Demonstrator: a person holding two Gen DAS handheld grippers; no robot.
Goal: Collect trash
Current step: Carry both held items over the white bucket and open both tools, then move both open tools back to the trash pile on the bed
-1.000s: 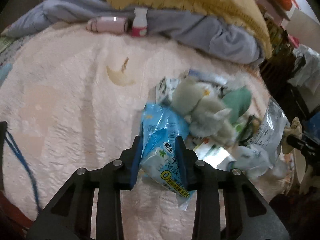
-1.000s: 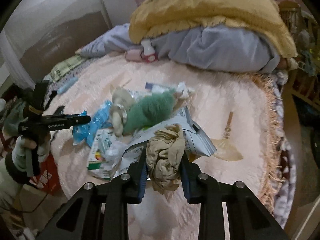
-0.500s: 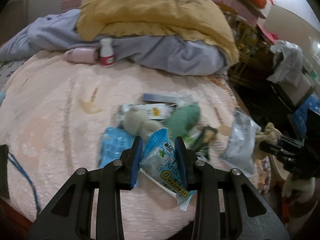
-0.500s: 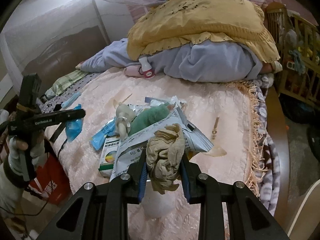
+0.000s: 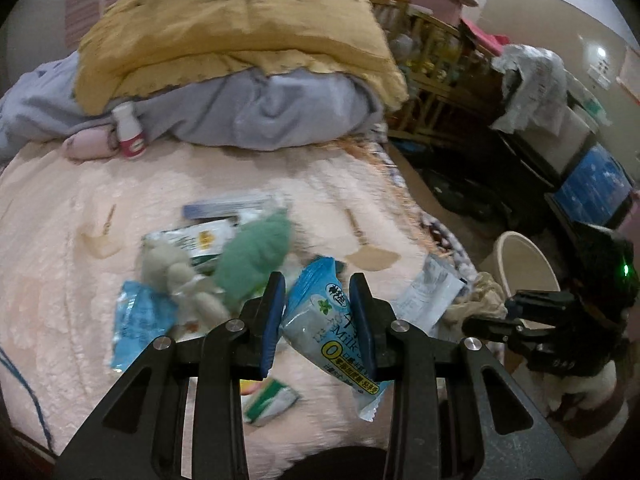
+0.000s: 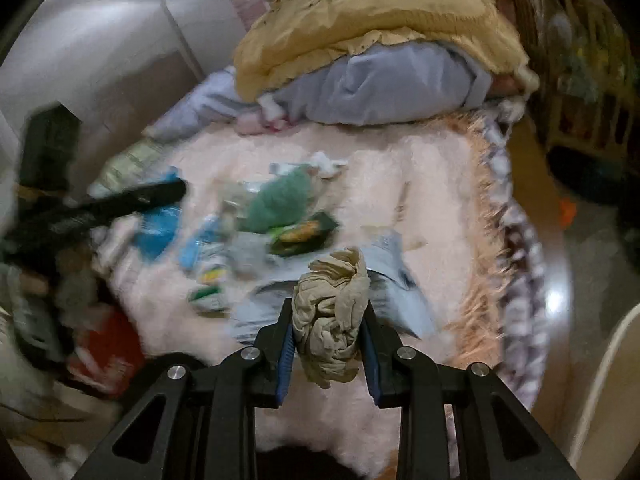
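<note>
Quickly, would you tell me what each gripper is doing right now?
Left gripper: closed on the blue milk-candy wrapper.
Right gripper: closed on the crumpled beige tissue.

the right wrist view is smeared with motion: the litter in the middle of the bed [image 6: 420,184] cannot be read, and the left gripper [image 6: 120,204] is a dark streak at the left edge. the blue wrapper [image 5: 332,320] hides behind the fingers [image 5: 273,316]; its small print is illegible.

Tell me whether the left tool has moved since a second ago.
Yes. The left tool swung right: the yellow blanket slid left, and the bin came into view.
</note>
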